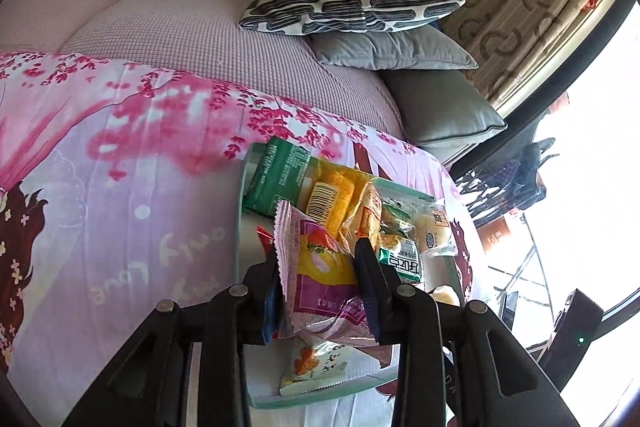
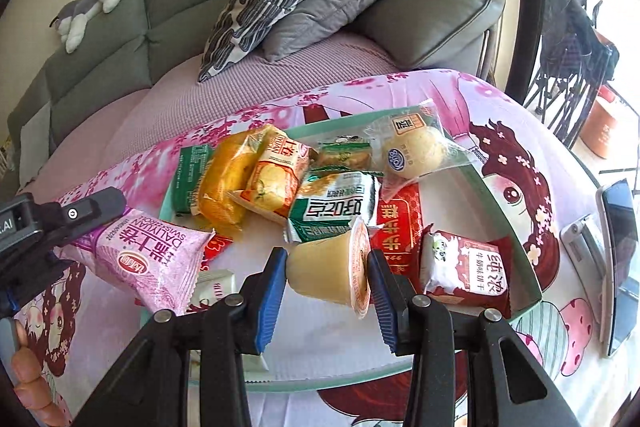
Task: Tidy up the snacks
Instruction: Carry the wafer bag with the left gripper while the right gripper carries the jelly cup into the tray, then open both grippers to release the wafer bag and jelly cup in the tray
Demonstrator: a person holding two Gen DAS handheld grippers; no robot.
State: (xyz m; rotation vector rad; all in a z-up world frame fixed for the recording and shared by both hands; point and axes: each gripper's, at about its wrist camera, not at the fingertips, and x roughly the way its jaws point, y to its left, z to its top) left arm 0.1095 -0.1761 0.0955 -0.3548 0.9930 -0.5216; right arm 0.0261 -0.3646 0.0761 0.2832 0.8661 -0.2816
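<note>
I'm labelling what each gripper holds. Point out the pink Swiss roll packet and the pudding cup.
pink Swiss roll packet point(image 2: 160, 259): right wrist view, printed front.
pudding cup point(image 2: 320, 267): right wrist view, pale side wall.

left gripper point(image 1: 316, 283): fingers clamped — angled downward
right gripper point(image 2: 328, 279): fingers pinched in — angled downward
</note>
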